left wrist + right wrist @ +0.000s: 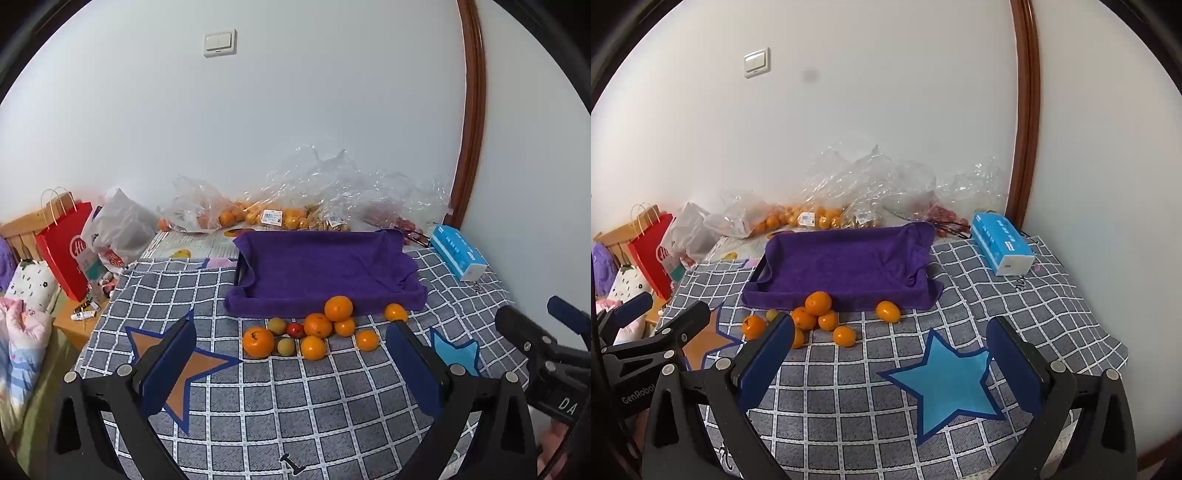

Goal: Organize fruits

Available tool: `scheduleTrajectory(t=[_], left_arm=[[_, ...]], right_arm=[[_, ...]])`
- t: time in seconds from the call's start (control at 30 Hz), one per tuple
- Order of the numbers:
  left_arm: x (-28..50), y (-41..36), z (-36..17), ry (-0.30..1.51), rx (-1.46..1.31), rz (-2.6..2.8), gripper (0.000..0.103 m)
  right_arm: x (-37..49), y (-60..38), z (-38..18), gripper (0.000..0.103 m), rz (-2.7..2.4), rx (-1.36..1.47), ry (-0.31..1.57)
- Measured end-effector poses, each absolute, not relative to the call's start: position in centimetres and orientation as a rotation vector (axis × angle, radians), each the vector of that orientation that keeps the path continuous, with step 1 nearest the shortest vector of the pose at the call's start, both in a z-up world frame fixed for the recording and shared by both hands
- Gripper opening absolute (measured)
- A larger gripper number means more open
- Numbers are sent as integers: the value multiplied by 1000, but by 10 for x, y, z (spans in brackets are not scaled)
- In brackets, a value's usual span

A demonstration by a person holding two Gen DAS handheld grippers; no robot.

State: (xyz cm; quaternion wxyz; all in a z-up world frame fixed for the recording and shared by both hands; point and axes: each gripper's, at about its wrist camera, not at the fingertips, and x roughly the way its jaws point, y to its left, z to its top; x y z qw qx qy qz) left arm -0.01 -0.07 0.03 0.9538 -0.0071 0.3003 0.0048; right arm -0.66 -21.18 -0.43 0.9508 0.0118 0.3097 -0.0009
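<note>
A cluster of oranges (317, 326), two small yellowish fruits (277, 326) and one small red fruit (295, 329) lies on the checked table, against the near edge of an empty tray (325, 266) draped in purple cloth; one orange (396, 312) sits slightly apart.

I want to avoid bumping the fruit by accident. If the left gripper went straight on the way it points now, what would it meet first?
Probably the loose fruit pile on the checked cloth, ahead of the open left gripper. The purple tray lies behind it. Depth is hard to judge, so it might touch the cloth first.
</note>
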Motion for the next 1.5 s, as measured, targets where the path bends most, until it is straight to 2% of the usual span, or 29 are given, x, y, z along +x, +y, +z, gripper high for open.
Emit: scheduleTrajectory(t=[1.5], left_arm=[[-4, -2, 5, 602, 0, 15, 103]], right_arm=[[-9, -212, -3, 102, 11, 42, 627]])
